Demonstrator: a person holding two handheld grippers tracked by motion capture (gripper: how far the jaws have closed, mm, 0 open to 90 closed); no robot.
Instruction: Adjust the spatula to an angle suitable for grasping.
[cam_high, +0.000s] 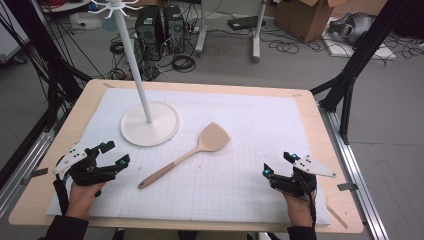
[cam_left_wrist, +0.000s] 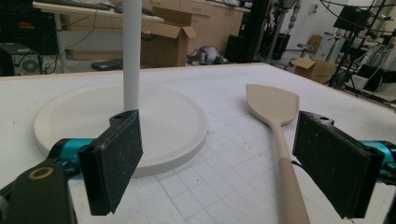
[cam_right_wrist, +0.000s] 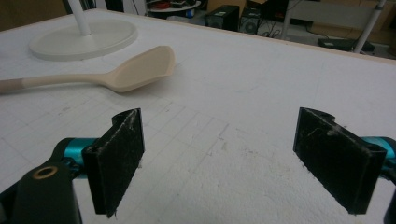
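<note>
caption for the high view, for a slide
Two open hand-held grippers, left and right, rest on a white mat flanking a beige spatula beside a white hook stand.

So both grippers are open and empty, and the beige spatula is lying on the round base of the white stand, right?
Not quite. The beige spatula with the wooden handle lies on the white gridded mat beside the white stand's round base, not on it; the high view shows a gap between them. The rest holds: the left gripper and the right gripper are both open and empty.

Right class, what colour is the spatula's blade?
Pale beige, like the spatula itself; the right gripper view shows it best.
</note>
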